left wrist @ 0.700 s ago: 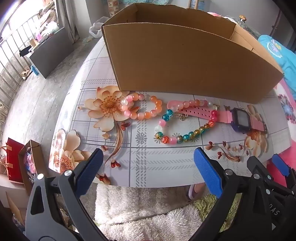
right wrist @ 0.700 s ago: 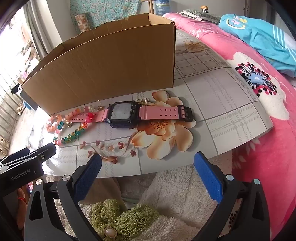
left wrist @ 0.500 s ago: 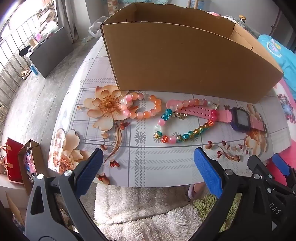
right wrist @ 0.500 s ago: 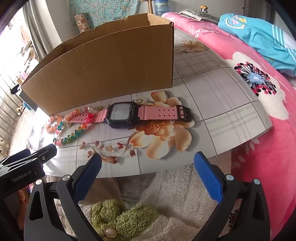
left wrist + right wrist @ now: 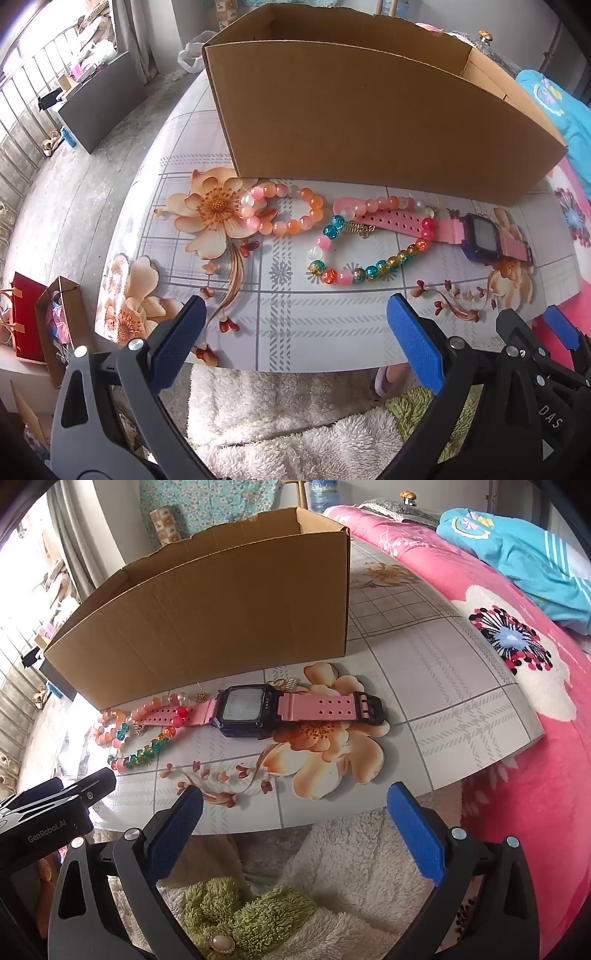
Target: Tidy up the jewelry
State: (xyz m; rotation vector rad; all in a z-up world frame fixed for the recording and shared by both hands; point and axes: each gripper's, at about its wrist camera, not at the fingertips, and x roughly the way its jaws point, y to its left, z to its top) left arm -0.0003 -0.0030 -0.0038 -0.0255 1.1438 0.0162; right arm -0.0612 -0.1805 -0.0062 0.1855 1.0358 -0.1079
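**A:** What do I have in front of me on the left side?

**B:** I see my left gripper (image 5: 295, 343) with its blue-padded jaws spread wide and nothing between them, hanging over the near edge of the white flower-printed table top (image 5: 314, 332). On the table lies a ring of pink and orange round beads (image 5: 282, 214), resting partly on a printed orange flower. Just to its right is a bracelet of mixed blue, yellow, red and pink glass beads (image 5: 365, 254), which overlaps the strap of a pink plastic digital watch with a dark square face (image 5: 480, 236).

**A:** And the box?

**B:** The open brown cardboard box (image 5: 369, 122) stands upright right behind the jewelry, its front wall close to the beads. I can't see its floor from either camera.

**A:** The right side?

**B:** My right gripper (image 5: 295, 823) is also fully spread and empty, over the near table edge. The watch (image 5: 291, 710) lies flat ahead of it, face up, strap stretched sideways, the buckle end on a printed flower. A small gold-coloured trinket (image 5: 290, 683) sits just behind the watch face; I can't tell what it is. The multicoloured beads (image 5: 147, 751) are to the left. A pink flowered blanket (image 5: 535, 775) lies to the right of the table, and white fluffy fabric (image 5: 351, 867) is below the table edge.
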